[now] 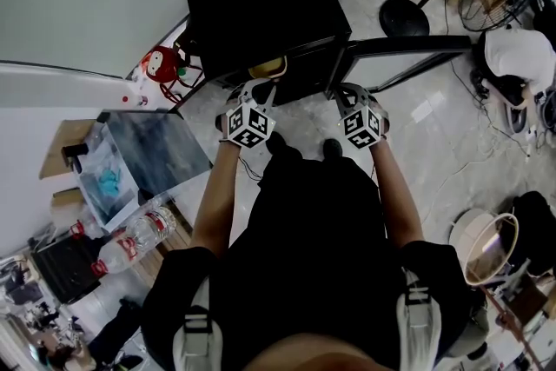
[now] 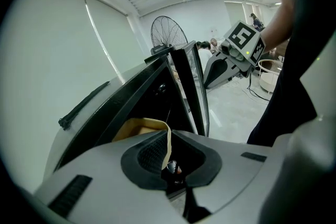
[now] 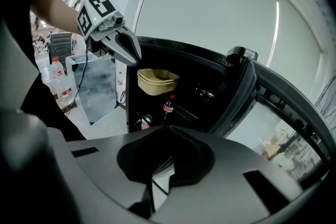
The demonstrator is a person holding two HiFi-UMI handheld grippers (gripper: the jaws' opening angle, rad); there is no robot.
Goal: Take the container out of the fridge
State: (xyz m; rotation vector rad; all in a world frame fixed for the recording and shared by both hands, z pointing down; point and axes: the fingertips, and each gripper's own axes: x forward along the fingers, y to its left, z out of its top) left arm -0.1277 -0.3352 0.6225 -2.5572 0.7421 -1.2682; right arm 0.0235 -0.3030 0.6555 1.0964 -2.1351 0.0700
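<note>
left gripper view shows the left gripper point(image 2: 176, 173) with its jaws closed down on the thin rim of the tan container point(image 2: 137, 129), which runs into the gap between the pads. the container sits on the upper shelf just inside the open fridge point(image 1: 261, 4). the right gripper point(image 1: 345, 91) hangs beside the door point(image 1: 408, 46), jaws together with nothing between them.

the step in hand looks like the pull-out. the hold is on one edge only, so the container will want to tip or twist. it should be drawn straight back and level along the shelf, slowly. the right gripper could open and take the far rim once that comes clear of the fridge mouth.

right gripper view shows a cola bottle point(image 3: 167, 106) and a can point(image 3: 146, 122) on the lower shelf below the container. they are out of the pull path unless the container drops. the door stands open to the person's right and narrows the room on that side. outside the fridge are a grey tabletop point(image 1: 161, 148), water bottles point(image 1: 130, 243), a red toy point(image 1: 161, 63) and a standing fan point(image 2: 168, 34), all well apart from the shelf.
</note>
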